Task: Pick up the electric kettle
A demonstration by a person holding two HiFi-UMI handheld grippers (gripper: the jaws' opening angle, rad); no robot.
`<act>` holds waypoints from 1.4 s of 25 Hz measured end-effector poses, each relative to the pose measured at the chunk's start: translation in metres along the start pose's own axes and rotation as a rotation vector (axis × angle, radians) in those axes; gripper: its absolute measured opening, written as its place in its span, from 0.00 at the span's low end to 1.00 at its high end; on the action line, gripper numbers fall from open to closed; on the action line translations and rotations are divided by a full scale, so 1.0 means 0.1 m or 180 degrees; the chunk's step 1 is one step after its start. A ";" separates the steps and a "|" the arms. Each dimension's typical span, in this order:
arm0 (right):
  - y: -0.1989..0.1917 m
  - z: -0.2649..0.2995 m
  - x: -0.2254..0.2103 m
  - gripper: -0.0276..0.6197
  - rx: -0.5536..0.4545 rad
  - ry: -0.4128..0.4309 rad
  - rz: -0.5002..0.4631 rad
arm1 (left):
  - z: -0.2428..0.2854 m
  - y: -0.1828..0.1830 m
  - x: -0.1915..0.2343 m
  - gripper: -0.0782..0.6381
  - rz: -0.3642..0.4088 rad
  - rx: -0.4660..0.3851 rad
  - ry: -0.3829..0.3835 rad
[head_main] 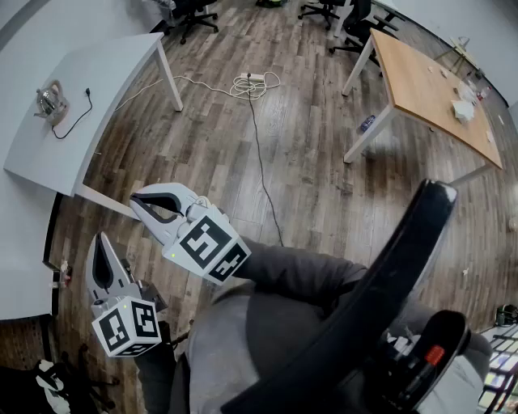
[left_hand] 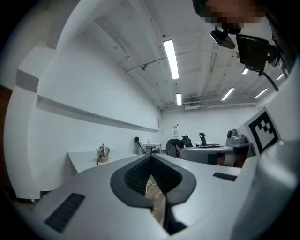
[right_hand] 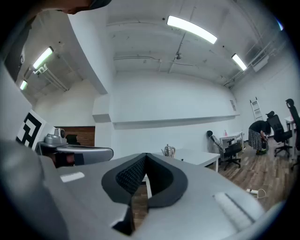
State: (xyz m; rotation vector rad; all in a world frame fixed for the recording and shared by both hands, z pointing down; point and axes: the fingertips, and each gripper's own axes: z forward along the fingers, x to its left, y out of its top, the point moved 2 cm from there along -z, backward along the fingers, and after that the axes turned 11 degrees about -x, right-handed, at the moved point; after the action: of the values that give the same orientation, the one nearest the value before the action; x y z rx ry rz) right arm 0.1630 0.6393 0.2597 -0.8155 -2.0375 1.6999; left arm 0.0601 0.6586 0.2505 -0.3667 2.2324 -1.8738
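Observation:
A small shiny electric kettle (head_main: 48, 101) stands on its base near the far end of a white table (head_main: 105, 81), with a black cord running from it. It also shows far off as the kettle (left_hand: 103, 152) in the left gripper view and as the kettle (right_hand: 168, 151) in the right gripper view. My left gripper (head_main: 103, 240) is low at the left of the head view, shut and empty. My right gripper (head_main: 133, 199) is just right of it, shut with nothing between its jaws, pointing toward the white table. Both are well short of the kettle.
A wooden table (head_main: 421, 81) stands at the upper right. A white cable coil with a power strip (head_main: 255, 81) lies on the wood floor, and a black cable (head_main: 263, 170) trails toward me. Office chairs (head_main: 194, 12) stand at the back. A dark head-mounted rig (head_main: 405, 267) fills the lower right.

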 end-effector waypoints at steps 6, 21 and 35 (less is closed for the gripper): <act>0.02 -0.09 -0.12 0.04 0.0006 0.0022 0.0016 | 0.05 -0.02 -0.14 0.11 -0.0007 0.0017 0.0033; -0.17 -0.19 -0.51 0.05 0.0111 0.0105 0.0255 | 0.22 -0.36 -0.35 0.11 -0.0067 0.0203 0.0223; -0.58 0.60 -0.81 0.05 0.0294 0.0107 0.0292 | 0.97 -0.65 0.25 0.11 -0.0222 0.0145 0.0251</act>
State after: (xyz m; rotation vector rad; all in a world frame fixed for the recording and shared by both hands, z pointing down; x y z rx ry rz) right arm 0.1767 0.5359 0.3103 -0.9131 -1.9113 1.8023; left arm 0.0701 0.5496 0.2974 -0.3739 2.2500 -2.0044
